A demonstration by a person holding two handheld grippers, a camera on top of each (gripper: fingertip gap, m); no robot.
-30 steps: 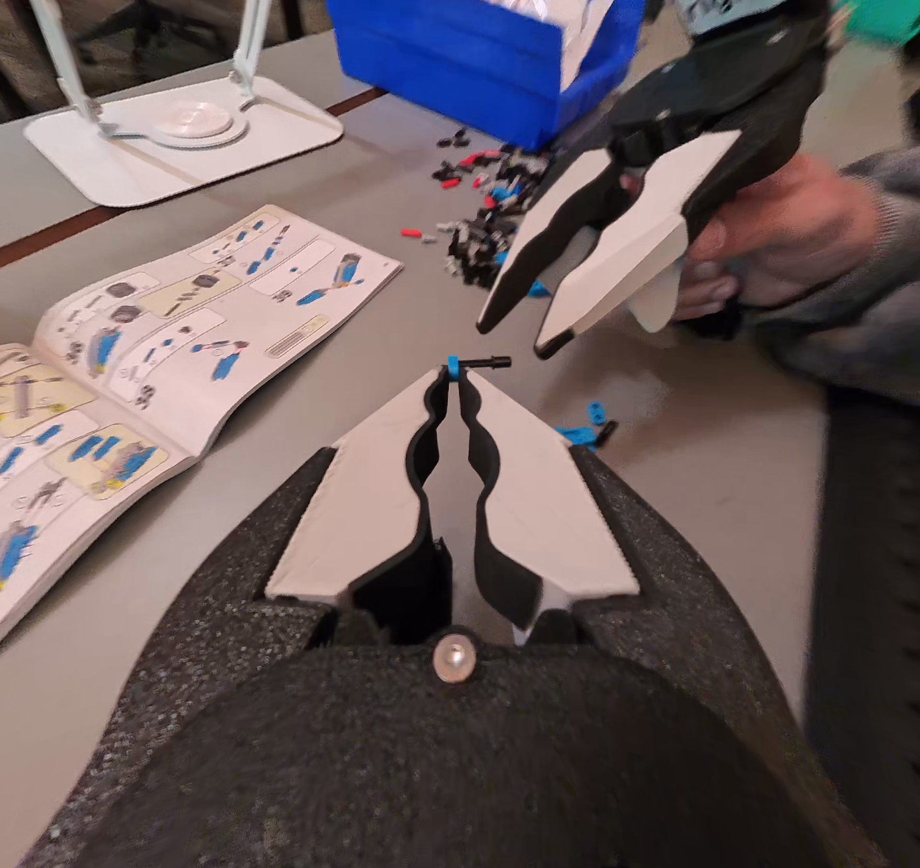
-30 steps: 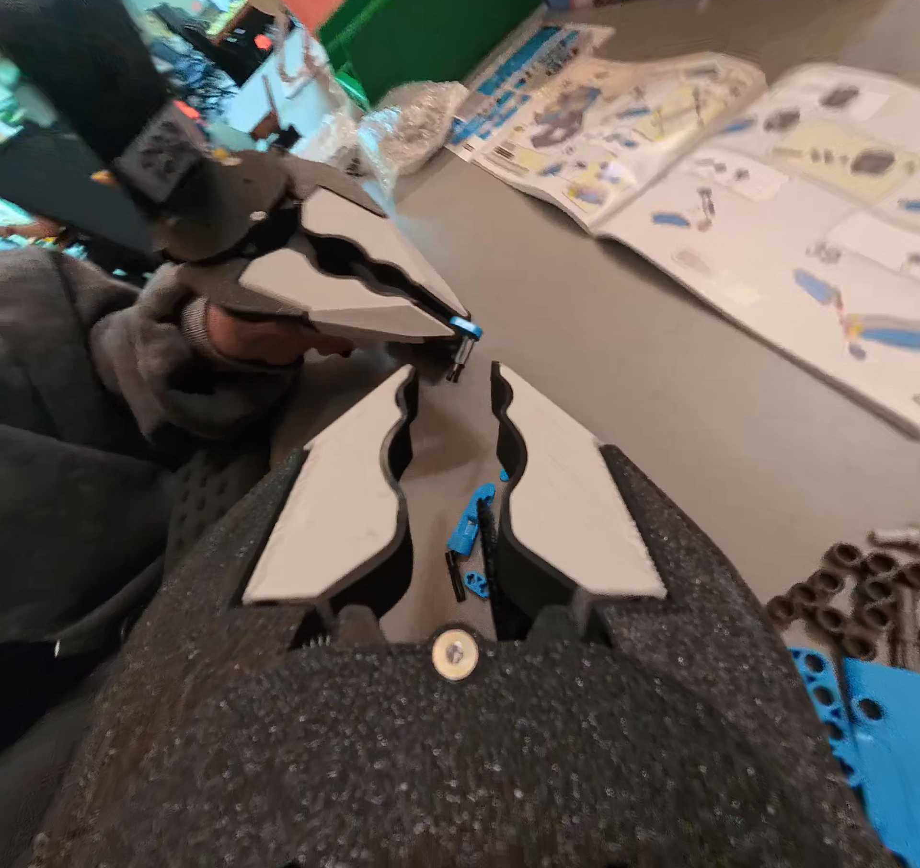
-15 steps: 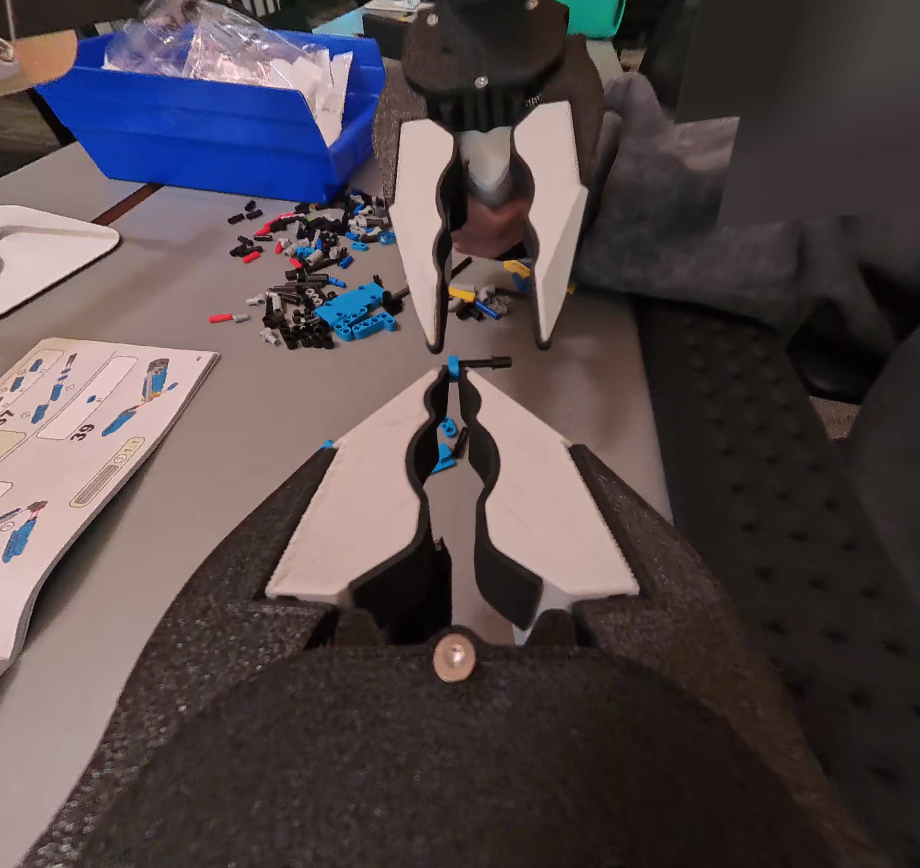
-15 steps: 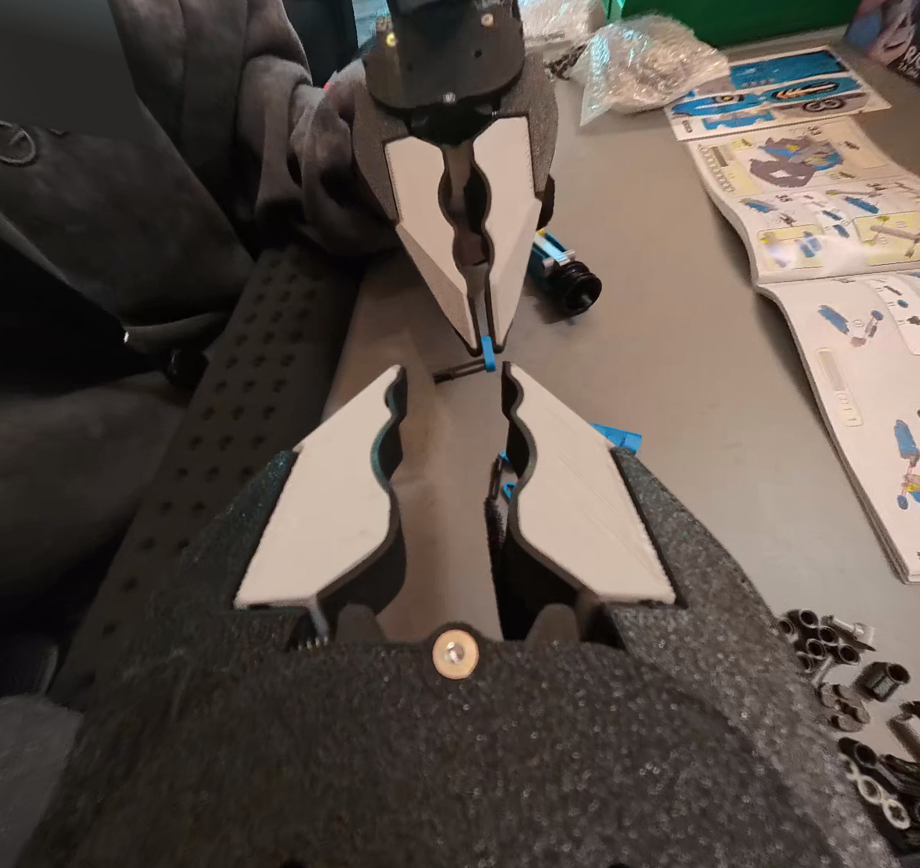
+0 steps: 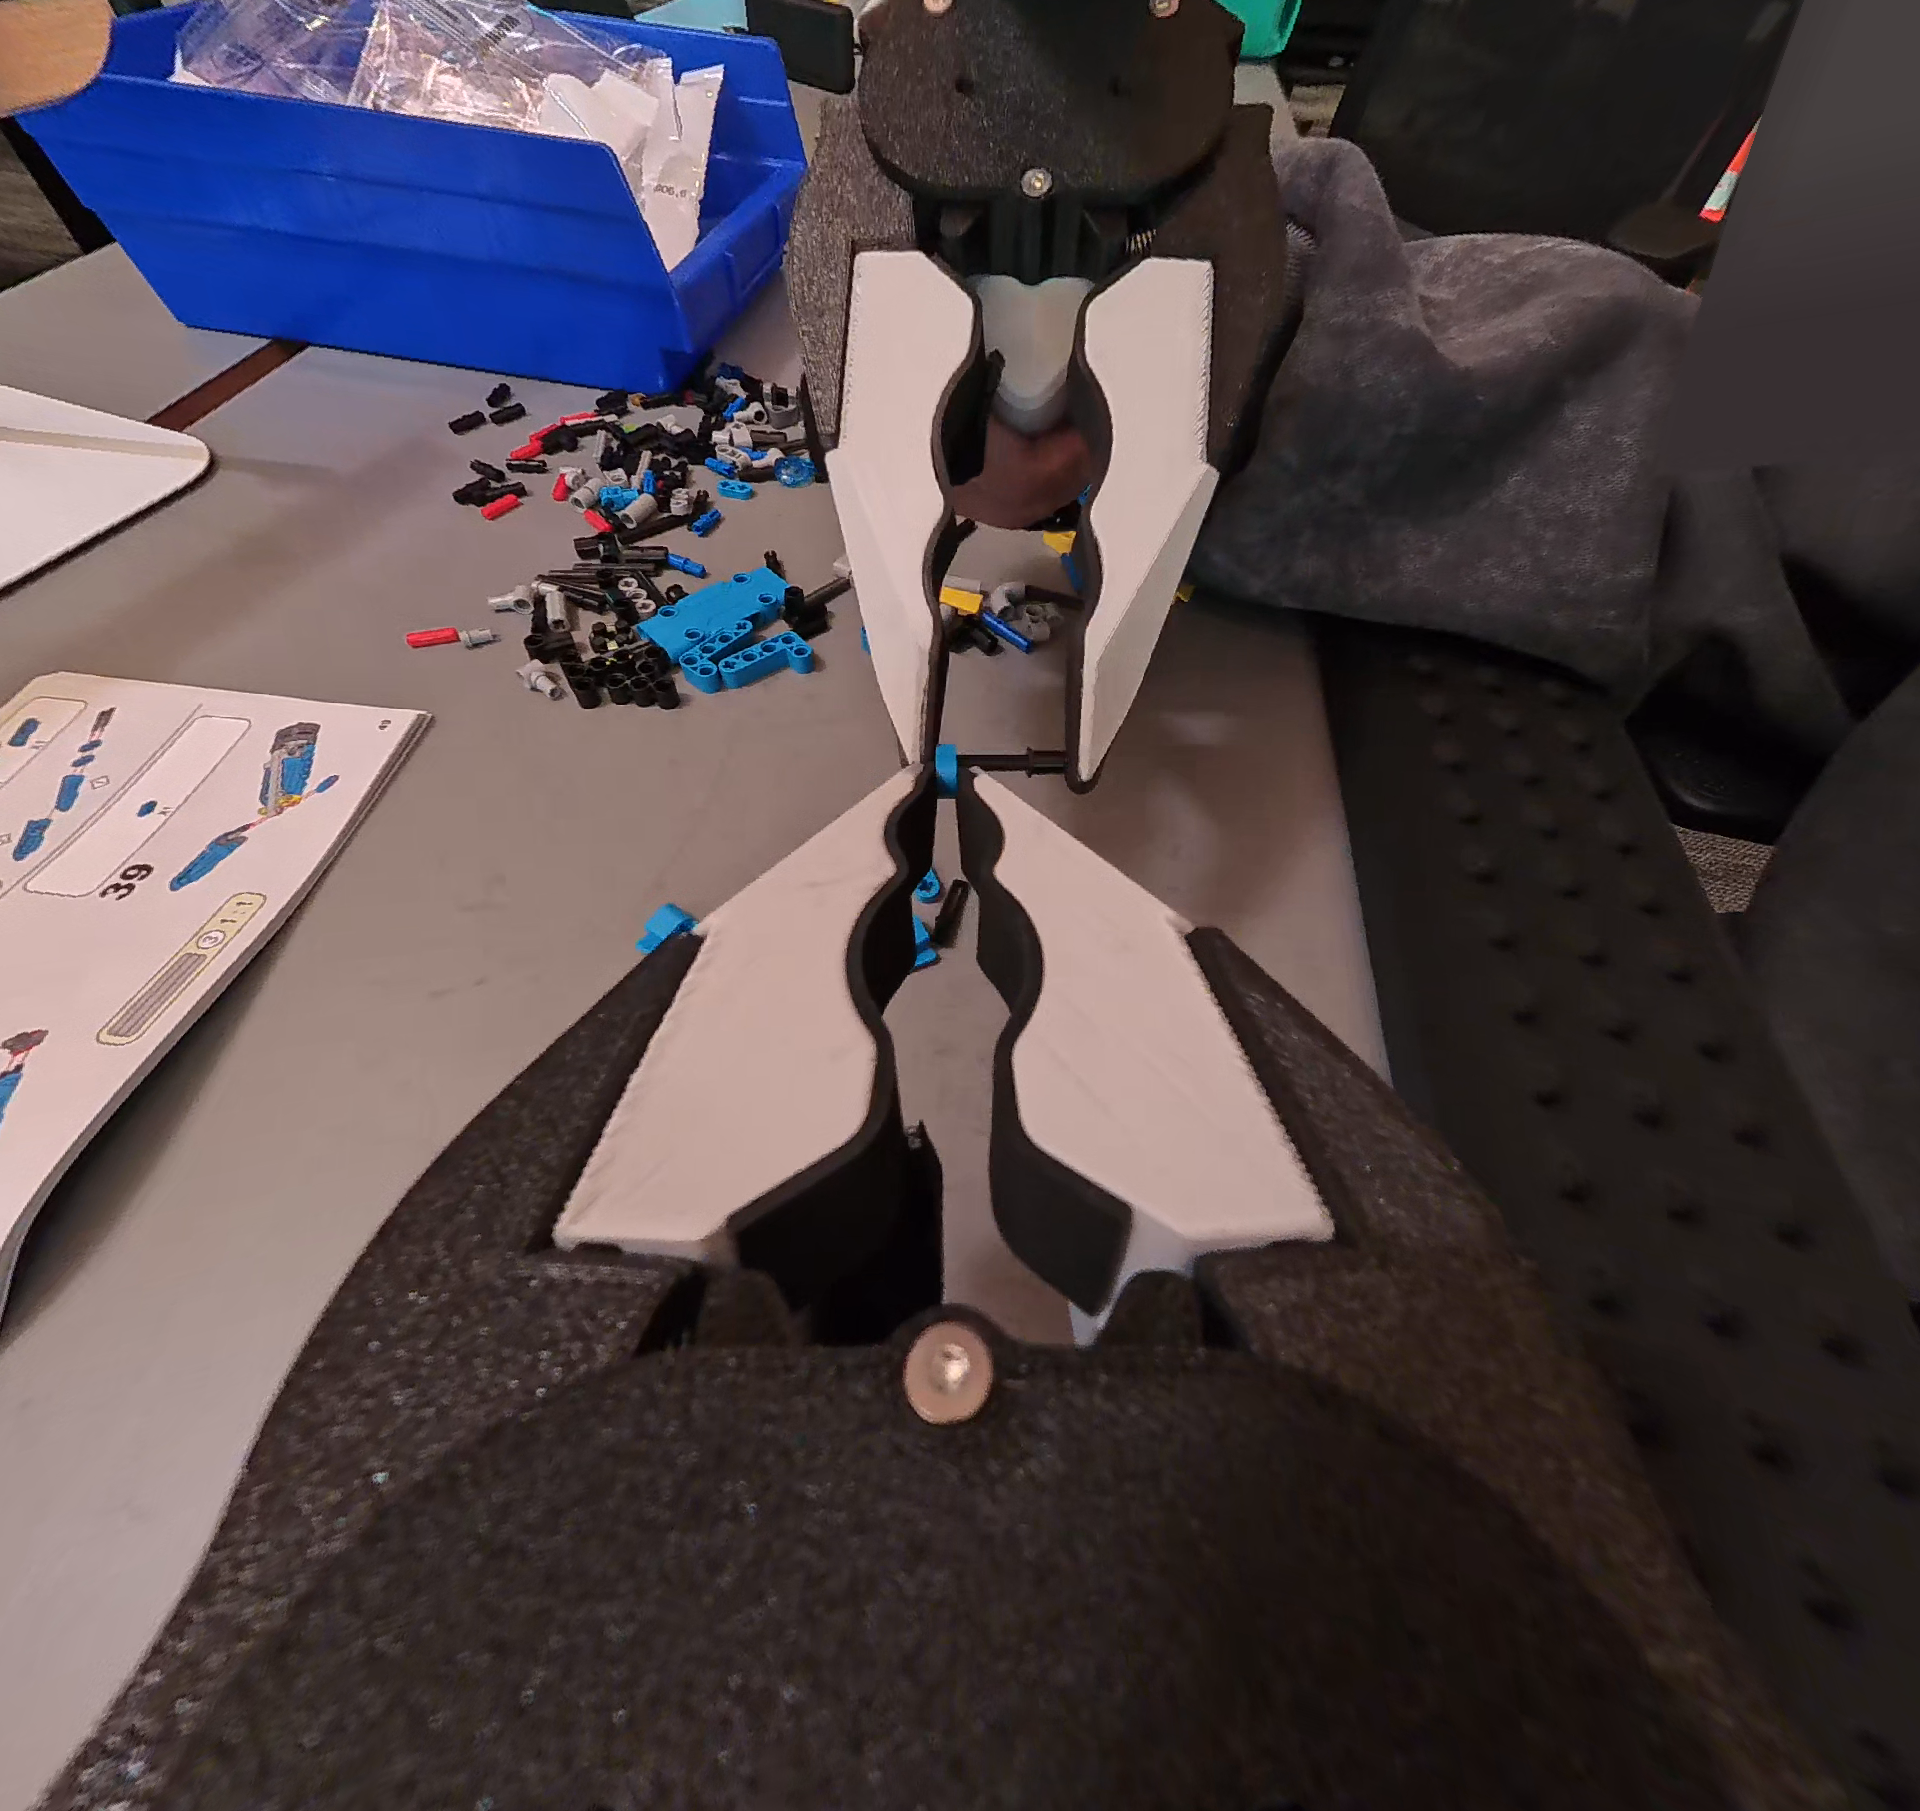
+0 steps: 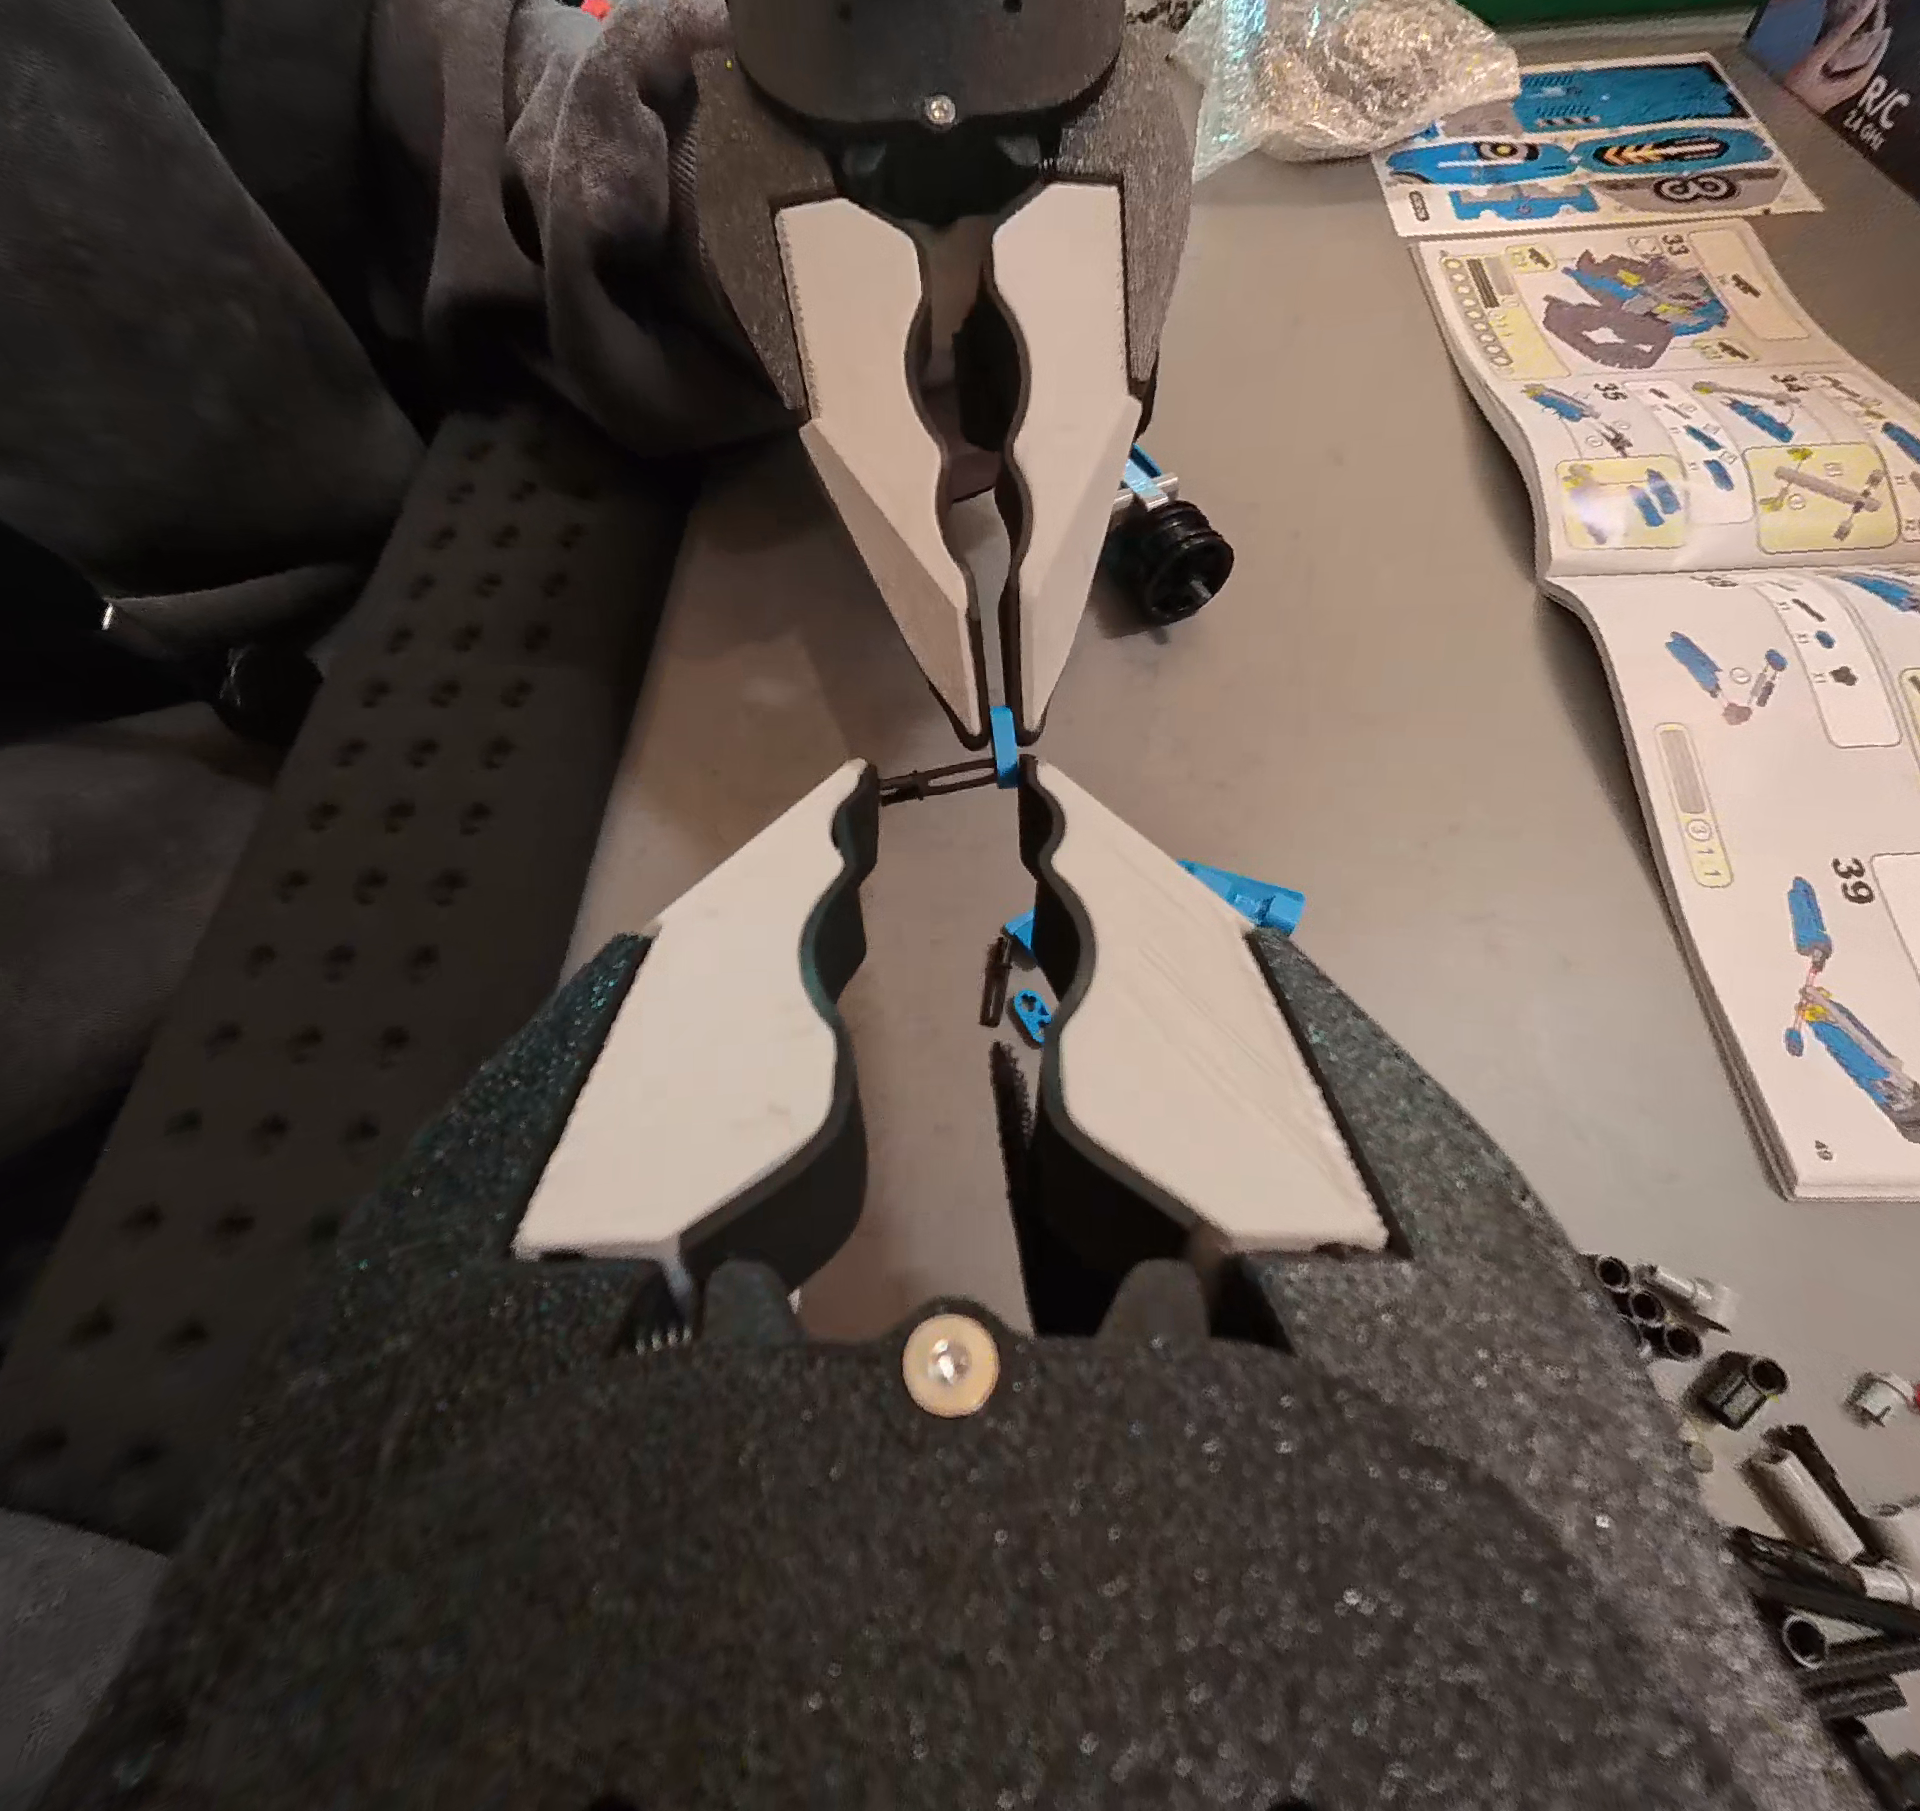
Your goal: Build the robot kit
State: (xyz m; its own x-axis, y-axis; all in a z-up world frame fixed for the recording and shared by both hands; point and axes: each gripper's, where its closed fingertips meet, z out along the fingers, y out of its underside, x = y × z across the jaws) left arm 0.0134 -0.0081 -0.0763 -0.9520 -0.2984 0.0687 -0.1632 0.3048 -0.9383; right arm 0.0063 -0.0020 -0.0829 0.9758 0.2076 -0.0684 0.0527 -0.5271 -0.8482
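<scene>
Here left gripper (image 5: pixel 943 774) pinches blue connector (image 5: pixel 947 762) (axle attached) — right gripper (image 5: pixel 997 769) spread around axle (image 5: pixel 1003 760).

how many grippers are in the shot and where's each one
2. The left gripper is shut on a small blue piece with a black axle. The right gripper faces it tip to tip, jaws open around the axle. None seems hidden.

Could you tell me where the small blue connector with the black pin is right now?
The blue connector is pinched at the tips of the left gripper, above the grey table; its black pin spans the open right gripper.
</scene>
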